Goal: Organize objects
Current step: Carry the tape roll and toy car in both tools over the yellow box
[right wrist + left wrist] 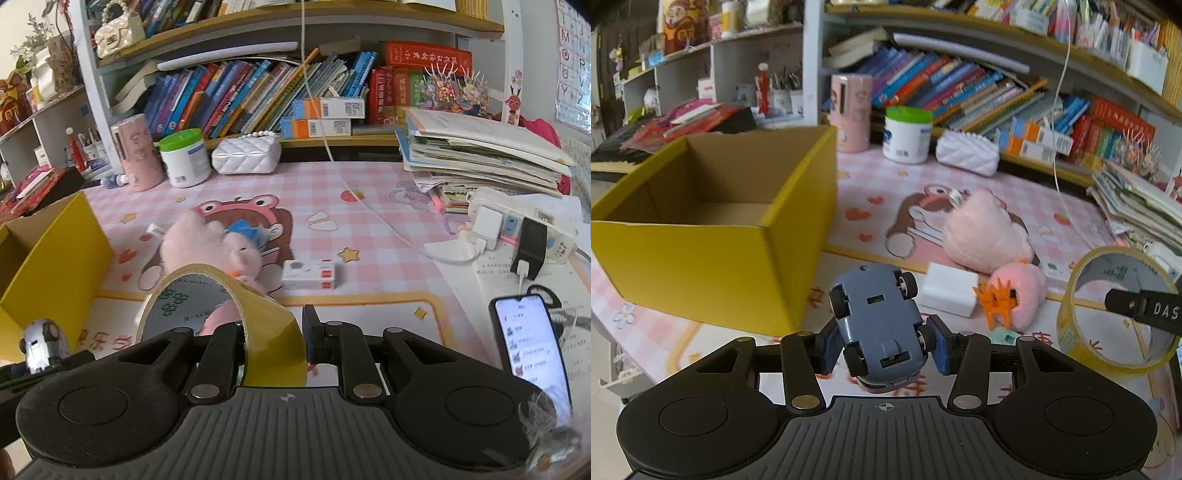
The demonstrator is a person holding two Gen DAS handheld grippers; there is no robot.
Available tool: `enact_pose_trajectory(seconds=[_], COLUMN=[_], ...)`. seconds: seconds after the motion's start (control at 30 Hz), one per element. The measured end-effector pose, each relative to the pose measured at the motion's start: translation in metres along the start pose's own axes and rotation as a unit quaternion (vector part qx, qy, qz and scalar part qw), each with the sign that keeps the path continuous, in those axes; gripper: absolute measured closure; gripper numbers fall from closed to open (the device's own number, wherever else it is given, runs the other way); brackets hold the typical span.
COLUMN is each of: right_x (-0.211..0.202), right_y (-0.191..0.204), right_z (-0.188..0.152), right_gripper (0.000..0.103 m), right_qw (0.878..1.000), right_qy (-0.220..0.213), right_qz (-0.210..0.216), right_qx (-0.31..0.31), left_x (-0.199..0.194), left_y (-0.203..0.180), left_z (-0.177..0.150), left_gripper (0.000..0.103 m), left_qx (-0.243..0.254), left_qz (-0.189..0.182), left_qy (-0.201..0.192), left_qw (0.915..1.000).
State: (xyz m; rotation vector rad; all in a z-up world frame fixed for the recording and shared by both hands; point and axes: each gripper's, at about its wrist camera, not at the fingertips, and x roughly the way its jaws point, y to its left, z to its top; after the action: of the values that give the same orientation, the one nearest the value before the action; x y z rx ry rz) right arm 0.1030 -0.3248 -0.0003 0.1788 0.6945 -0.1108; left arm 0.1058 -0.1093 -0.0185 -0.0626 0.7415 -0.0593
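Observation:
My left gripper is shut on a grey-blue toy car, held belly-up above the mat, its blue pads pressing on the car's sides. An open yellow cardboard box stands just left of it, nothing seen inside. My right gripper is shut on the wall of a yellowish tape roll, lifted off the mat; the same tape roll shows at the right of the left wrist view. A pink plush toy lies on the mat beyond both grippers. The car appears at the lower left of the right wrist view.
A small white box and an orange clip lie by the plush. At the back stand a pink cup, a green-lidded white jar, a white quilted pouch and bookshelves. A phone, a power strip and stacked papers sit right.

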Motion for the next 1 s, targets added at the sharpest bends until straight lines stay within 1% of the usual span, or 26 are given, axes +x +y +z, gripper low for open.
enact_pose_trajectory(seconds=[0.2, 0.4, 0.57, 0.8, 1.0], right_x=[-0.021, -0.044, -0.060, -0.075, -0.086], right_y=[0.043, 0.105, 0.152, 0.197, 0.227], right_z=[-0.015, -0.037, -0.060, -0.087, -0.105], right_gripper=[0.088, 0.088, 0.088, 0.088, 0.088], right_qw=[1.000, 0.999, 0.997, 0.997, 0.996], right_qy=[0.002, 0.012, 0.019, 0.028, 0.030], right_qz=[0.005, 0.030, 0.050, 0.063, 0.076], right_qx=[0.002, -0.023, -0.047, -0.046, -0.044], left_x=[-0.026, -0.053, -0.071, -0.091, -0.106], left_y=[0.047, 0.109, 0.152, 0.197, 0.224], left_z=[-0.007, -0.016, -0.023, -0.035, -0.046], left_gripper=[0.056, 0.056, 0.056, 0.056, 0.056], left_qx=[-0.009, -0.037, -0.053, -0.048, -0.042], left_qz=[0.005, 0.028, 0.043, 0.053, 0.062], left_qy=[-0.015, -0.023, -0.026, -0.028, -0.033], left_qw=[0.9998, 0.9987, 0.9973, 0.9970, 0.9966])
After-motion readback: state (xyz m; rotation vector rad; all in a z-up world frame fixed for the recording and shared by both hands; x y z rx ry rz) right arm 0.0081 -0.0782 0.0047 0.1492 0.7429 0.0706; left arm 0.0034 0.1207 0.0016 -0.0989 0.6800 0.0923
